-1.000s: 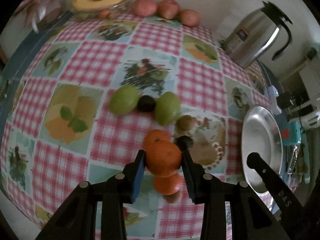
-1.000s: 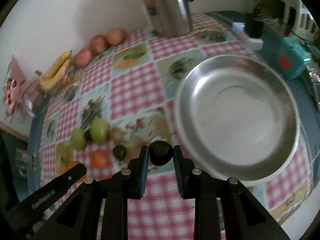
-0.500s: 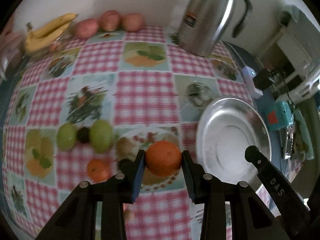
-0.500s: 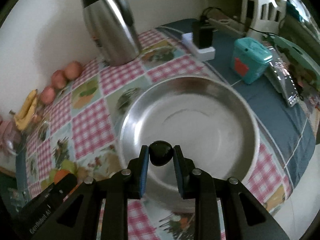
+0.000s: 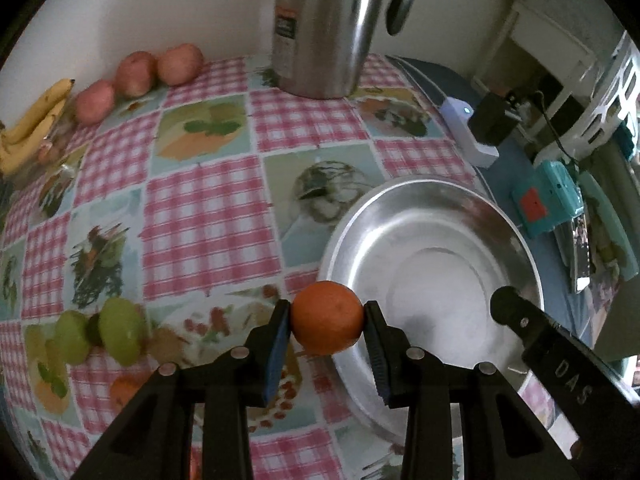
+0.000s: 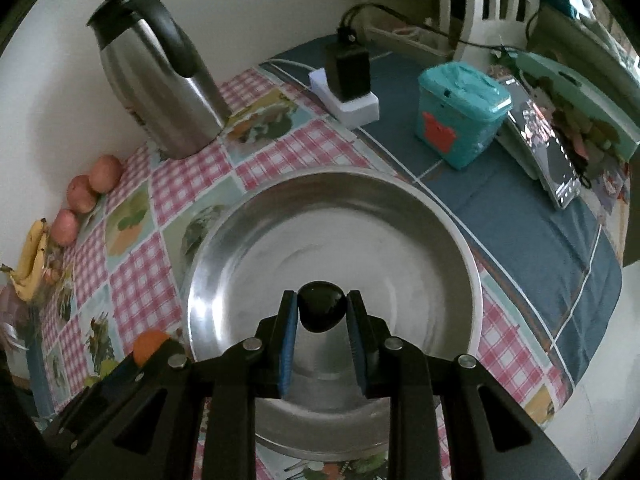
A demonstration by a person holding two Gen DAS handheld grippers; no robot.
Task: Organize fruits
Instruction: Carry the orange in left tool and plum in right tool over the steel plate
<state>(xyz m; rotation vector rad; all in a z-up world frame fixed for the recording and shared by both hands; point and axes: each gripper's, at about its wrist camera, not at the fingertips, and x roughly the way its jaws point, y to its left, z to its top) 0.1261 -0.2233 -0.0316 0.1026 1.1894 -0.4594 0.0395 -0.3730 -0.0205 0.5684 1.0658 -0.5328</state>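
Observation:
My left gripper (image 5: pixel 326 320) is shut on an orange (image 5: pixel 326 317) and holds it above the left rim of the steel plate (image 5: pixel 436 216). My right gripper (image 6: pixel 322 312) is shut on a small dark fruit (image 6: pixel 321 311) and holds it above the middle of the plate (image 6: pixel 256 216). On the tablecloth to the left lie two green fruits (image 5: pixel 120 330), a dark fruit between them, a brownish fruit (image 5: pixel 166 340) and another orange (image 5: pixel 126 390). The right gripper's finger (image 5: pixel 532 340) shows over the plate in the left wrist view. The left-held orange (image 6: pixel 150 342) shows in the right wrist view.
A steel thermos jug (image 5: pixel 324 28) stands at the back by the wall. Three red apples (image 5: pixel 136 74) and bananas (image 5: pixel 32 124) lie at the back left. A white power strip (image 6: pixel 346 100), a teal box (image 6: pixel 460 112) and a phone (image 6: pixel 548 152) sit right of the plate.
Both grippers have swung right from the fruit cluster toward the plate, each carrying its fruit. The right one now hangs over the plate's middle, the left one at its left rim.

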